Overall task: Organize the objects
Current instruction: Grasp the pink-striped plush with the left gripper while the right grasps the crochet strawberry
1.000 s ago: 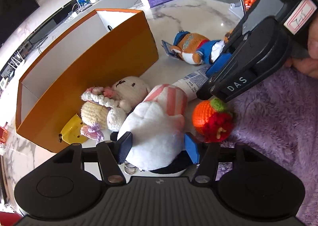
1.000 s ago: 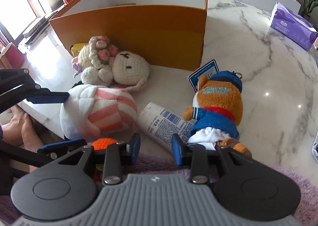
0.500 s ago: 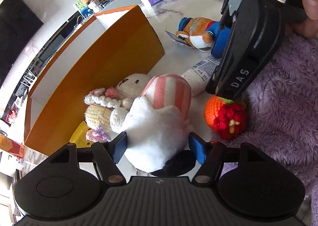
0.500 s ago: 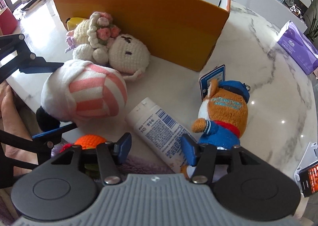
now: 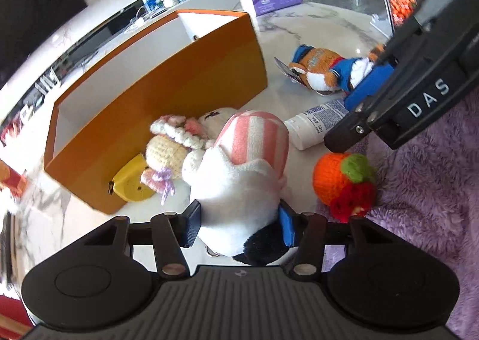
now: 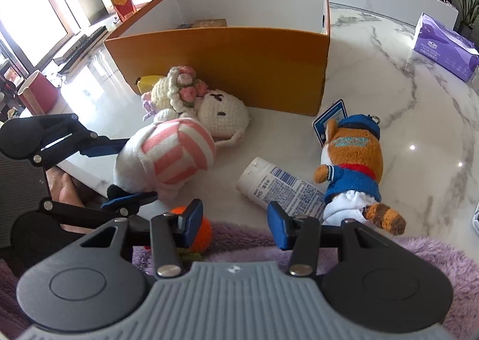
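A white plush with a pink-striped cap lies near the table's front edge. My left gripper has it between its closing jaws, both pads touching its sides. My right gripper hovers open, its jaws narrowing with nothing between them. A white tube lies just ahead of its right pad. A crocheted orange fruit sits below its left finger. An orange box stands open behind.
A crocheted bunny doll and a yellow item rest against the box front. An orange bear plush in blue lies right of the tube. Purple fuzzy fabric covers the near edge. A purple tissue pack sits far right.
My left jaws spread a little, then narrowed onto the striped plush. My right jaws stand wider than a second ago, and that gripper has drawn back slightly from the tube.
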